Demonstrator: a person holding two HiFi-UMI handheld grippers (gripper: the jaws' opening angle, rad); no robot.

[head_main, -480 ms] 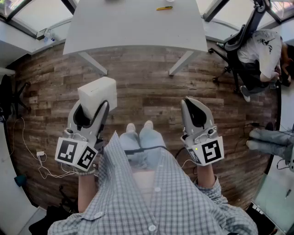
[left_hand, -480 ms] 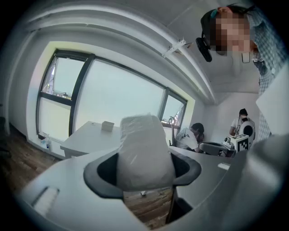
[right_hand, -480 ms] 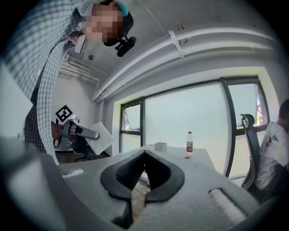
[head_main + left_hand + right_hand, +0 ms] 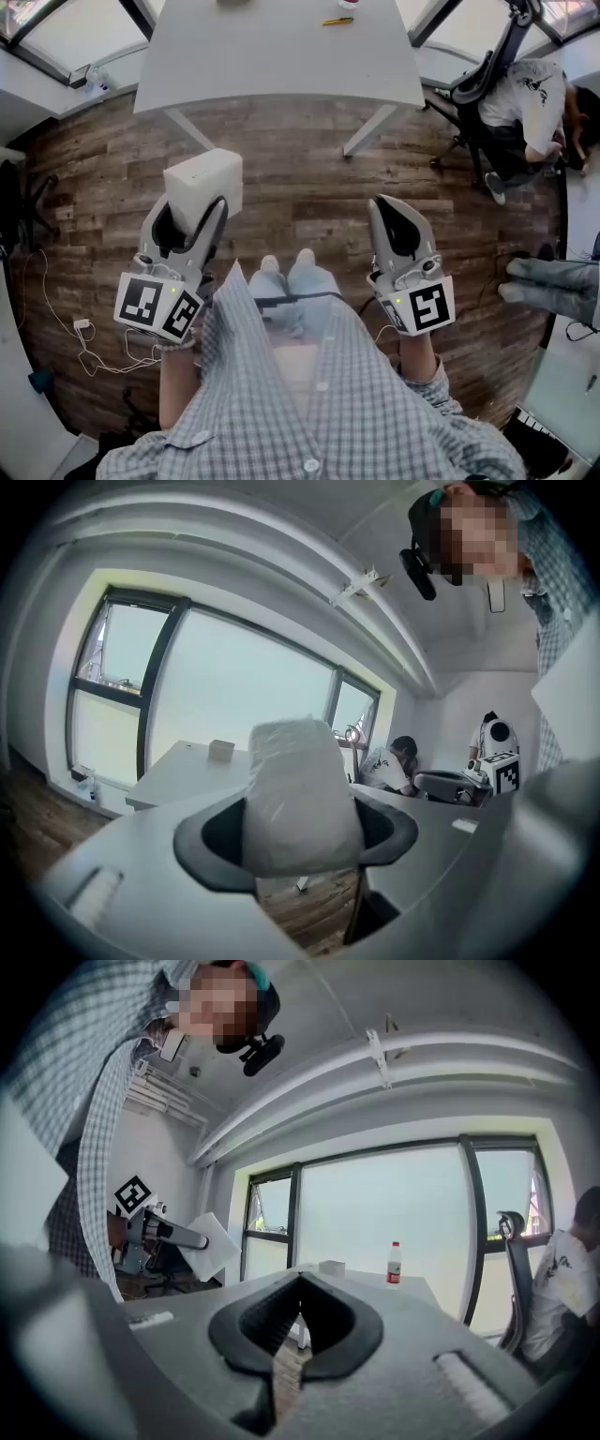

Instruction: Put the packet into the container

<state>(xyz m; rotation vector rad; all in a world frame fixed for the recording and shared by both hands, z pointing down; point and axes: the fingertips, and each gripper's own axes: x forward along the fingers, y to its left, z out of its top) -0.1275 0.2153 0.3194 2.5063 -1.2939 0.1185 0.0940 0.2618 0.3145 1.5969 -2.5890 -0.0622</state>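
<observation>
The pads (image 4: pixel 214 841) of the left gripper (image 4: pixel 192 214) stand wide apart and press on either side of a white, plastic-wrapped packet (image 4: pixel 298 794). The packet fills the gap between them and sticks out past the fingertips, its far end held clear above the wooden floor (image 4: pixel 309 178). The right gripper (image 4: pixel 300 1283) has its jaws brought together, tips meeting, with nothing between them; only floor shows through the slit behind the pads. The two grippers are well apart, side by side, both pointing away from the person, whose shoes (image 4: pixel 286 262) show on the floor between them and whose checked shirt (image 4: pixel 309 403) fills the space behind the marker cubes.

Beyond both sets of fingertips, across a stretch of bare floor, stands a white table (image 4: pixel 281 56). On its top, far ahead of the jaws, sit a small pale box (image 4: pixel 331 1267) and a clear bottle with a red cap (image 4: pixel 395 1265), the bottle a little to the right of the box; a yellow pen (image 4: pixel 335 19) lies near the table's far side. Whether the box is the container I cannot tell. Past the table runs a row of large windows (image 4: pixel 375 1213).

Out to the right of the right gripper's fingers, a second person in a white top (image 4: pixel 525 94) sits bent over in an office chair. Out to the left of the left gripper, thin white cables (image 4: pixel 66 319) trail over the floor.
</observation>
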